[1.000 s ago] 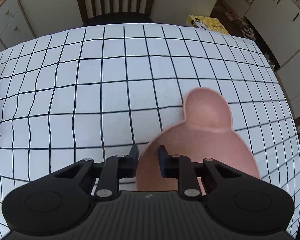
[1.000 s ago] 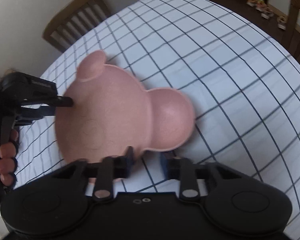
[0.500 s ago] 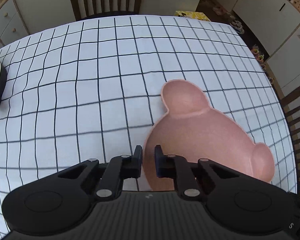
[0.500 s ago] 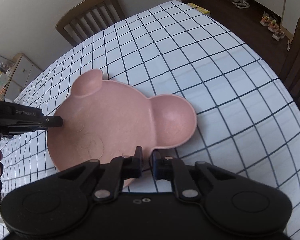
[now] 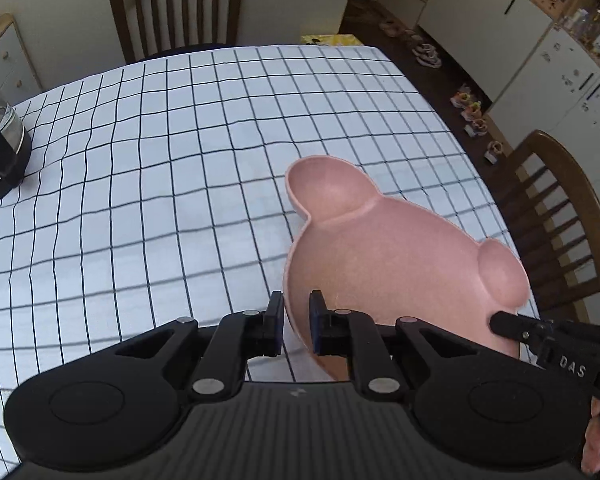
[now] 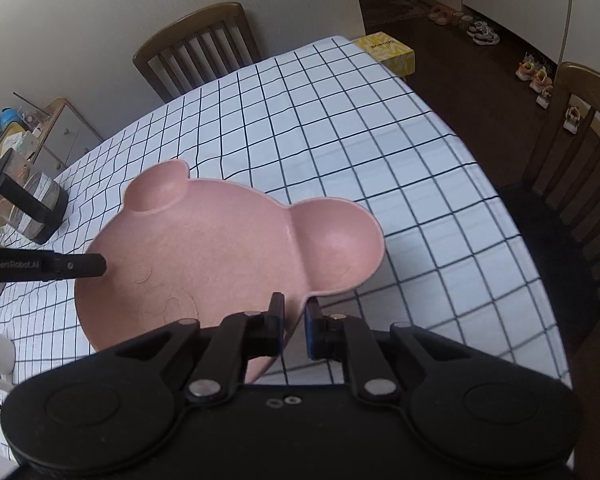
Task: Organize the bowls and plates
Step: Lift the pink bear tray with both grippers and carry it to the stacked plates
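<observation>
I hold the pink bear-shaped plate [image 5: 396, 264] above the checked tablecloth [image 5: 160, 160], tilted. My left gripper [image 5: 296, 320] has just been closing and is clamped on its rim; my right gripper [image 6: 294, 320] pinches the opposite rim by the larger ear. A glass kettle [image 6: 32, 208] stands well apart.

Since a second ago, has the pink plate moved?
Yes. The pink plate, gripped by both tongs, has risen off the checked tablecloth; more of the table and the chair now shows.

One pink plate [image 5: 400, 256], one glass kettle [image 6: 28, 204], two chairs [image 6: 198, 46], two claws [image 5: 296, 322].
</observation>
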The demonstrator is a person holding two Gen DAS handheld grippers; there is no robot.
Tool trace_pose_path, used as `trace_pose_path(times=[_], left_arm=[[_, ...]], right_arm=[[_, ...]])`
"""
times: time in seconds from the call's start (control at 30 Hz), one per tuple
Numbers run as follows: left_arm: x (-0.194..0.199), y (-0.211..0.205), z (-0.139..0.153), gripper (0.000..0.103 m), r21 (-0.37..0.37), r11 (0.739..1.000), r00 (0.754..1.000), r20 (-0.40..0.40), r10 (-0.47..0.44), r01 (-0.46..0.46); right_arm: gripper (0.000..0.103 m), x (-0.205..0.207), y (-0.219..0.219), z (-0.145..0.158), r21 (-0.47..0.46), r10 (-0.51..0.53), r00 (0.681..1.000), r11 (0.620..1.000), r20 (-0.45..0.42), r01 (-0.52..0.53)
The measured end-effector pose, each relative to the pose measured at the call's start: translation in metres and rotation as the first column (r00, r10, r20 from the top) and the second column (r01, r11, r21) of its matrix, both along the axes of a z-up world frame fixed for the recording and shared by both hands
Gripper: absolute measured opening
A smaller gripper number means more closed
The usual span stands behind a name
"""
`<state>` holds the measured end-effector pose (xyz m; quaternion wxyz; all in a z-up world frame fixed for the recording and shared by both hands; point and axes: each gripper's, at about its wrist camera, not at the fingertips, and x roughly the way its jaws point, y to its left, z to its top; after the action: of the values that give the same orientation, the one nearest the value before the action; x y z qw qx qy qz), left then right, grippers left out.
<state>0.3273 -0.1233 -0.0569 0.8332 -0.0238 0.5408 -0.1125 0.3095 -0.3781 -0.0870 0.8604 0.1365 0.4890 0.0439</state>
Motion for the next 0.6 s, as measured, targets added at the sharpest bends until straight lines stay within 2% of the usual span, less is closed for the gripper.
trace_pose_path(times=[0.3,0.6], left_arm=[[-0.068,-0.017,0.010,0.012,-0.029,0.998,0.999,0.019,-0.047,0.048],[-0.124,-0.032,-0.002,0.012,-0.050,0.996,0.997,0.023,-0.068,0.069]], right_arm=[[0.011,-0.051,-0.022,0.012,-0.004,0.018,1.000,1.000,0.024,-0.018],[0.011,-0.088,-0.042,0.006,-0.036,0.081,0.995,0.996,0.054,-0.079]])
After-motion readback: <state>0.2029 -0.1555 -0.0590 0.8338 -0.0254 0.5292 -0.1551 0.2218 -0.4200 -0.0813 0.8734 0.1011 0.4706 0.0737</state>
